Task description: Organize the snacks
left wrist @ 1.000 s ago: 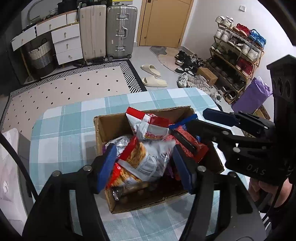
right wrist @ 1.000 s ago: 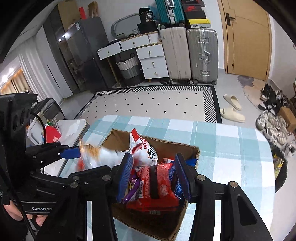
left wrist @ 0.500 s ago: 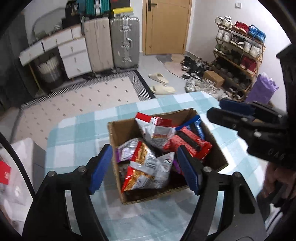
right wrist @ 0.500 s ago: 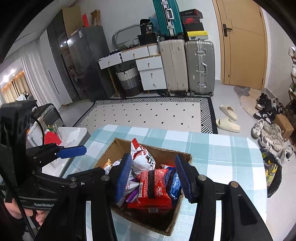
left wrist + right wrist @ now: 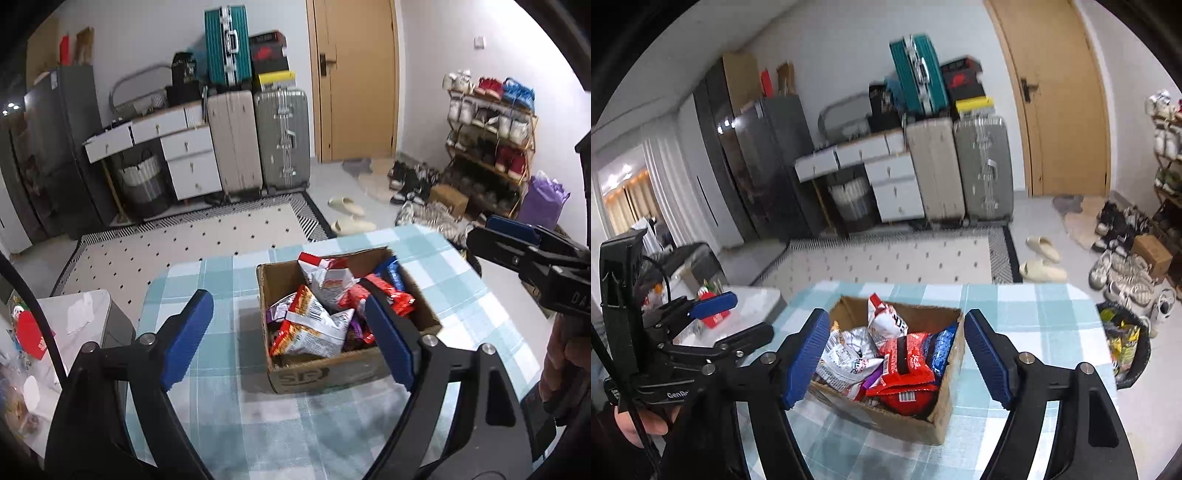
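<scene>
Now the open brown cardboard box (image 5: 351, 369) of crinkly snack packets (image 5: 314, 325) sits mid-way on the teal checked tablecloth (image 5: 221, 406). Both blue-padded black tongs, left gripper (image 5: 291, 332) and right gripper (image 5: 897, 354), have just been opening; they hover wide apart, empty, touching nothing.

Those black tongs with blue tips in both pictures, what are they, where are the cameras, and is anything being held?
No robot here: a person holds a hand-held gripper in each hand, each with a wide-angle camera looking forward along its two fingers. The left-wrist picture shows the left hand-held gripper up close, and the right one at the edge. The right-wrist picture shows the right hand-held gripper, with the left one at its left. Below them a cardboard box full of snack packets stands on a table with a blue checked tablecloth. Both pairs of jaws have just been opening and stand wide apart. Nothing is between them, so nothing is held.
</scene>
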`<state>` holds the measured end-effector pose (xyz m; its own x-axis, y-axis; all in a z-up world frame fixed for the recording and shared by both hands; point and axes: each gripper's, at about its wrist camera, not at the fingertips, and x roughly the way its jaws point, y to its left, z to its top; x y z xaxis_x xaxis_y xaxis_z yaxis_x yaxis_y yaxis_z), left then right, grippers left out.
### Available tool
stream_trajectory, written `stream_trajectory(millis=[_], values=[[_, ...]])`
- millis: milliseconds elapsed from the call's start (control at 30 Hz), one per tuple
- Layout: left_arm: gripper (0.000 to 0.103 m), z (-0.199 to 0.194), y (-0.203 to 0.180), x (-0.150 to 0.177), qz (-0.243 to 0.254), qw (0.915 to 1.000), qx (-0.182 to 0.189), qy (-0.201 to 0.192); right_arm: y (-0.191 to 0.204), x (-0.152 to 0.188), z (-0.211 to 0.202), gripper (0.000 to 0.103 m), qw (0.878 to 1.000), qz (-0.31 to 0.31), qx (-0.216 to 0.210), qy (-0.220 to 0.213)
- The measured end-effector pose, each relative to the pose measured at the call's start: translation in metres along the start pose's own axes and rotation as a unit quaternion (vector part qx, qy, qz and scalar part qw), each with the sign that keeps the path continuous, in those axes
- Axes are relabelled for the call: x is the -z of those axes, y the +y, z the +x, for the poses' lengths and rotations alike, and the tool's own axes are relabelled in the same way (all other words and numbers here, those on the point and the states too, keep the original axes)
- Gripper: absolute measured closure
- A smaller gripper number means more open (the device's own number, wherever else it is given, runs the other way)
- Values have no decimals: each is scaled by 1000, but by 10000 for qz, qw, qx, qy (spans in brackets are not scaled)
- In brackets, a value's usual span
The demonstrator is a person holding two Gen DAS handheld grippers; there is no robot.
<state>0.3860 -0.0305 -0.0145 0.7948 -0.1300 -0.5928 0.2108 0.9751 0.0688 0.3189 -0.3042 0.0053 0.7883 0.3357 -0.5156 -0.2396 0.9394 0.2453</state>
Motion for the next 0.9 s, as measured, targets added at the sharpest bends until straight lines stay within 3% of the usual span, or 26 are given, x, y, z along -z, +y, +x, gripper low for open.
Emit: stream_trajectory(millis=[100,267,333,433,667,900], values=[[18,-23,-4,10,12,9999,-24,-159,6,11,-31,25,9995,-171,25,-260],[3,-60,-11,32,-45,9994,193,-294,13,36,-86,8,9947,-354,164,-947],[1,-77,-14,41,-13,9990,124,-435,15,45,-101,6,9929,-398,188,-1101],[1,-95,-18,55,28,9979,-22,-645,15,61,-120,3,9922,-438,-22,-1169],[1,-120,-8,95,-396,9949,-277,-887,23,114,-152,2,9896,-630,-32,-1295],[1,-117,3,140,-469,9933,-577,-884,26,160,-153,1,9893,-782,110,-1226]])
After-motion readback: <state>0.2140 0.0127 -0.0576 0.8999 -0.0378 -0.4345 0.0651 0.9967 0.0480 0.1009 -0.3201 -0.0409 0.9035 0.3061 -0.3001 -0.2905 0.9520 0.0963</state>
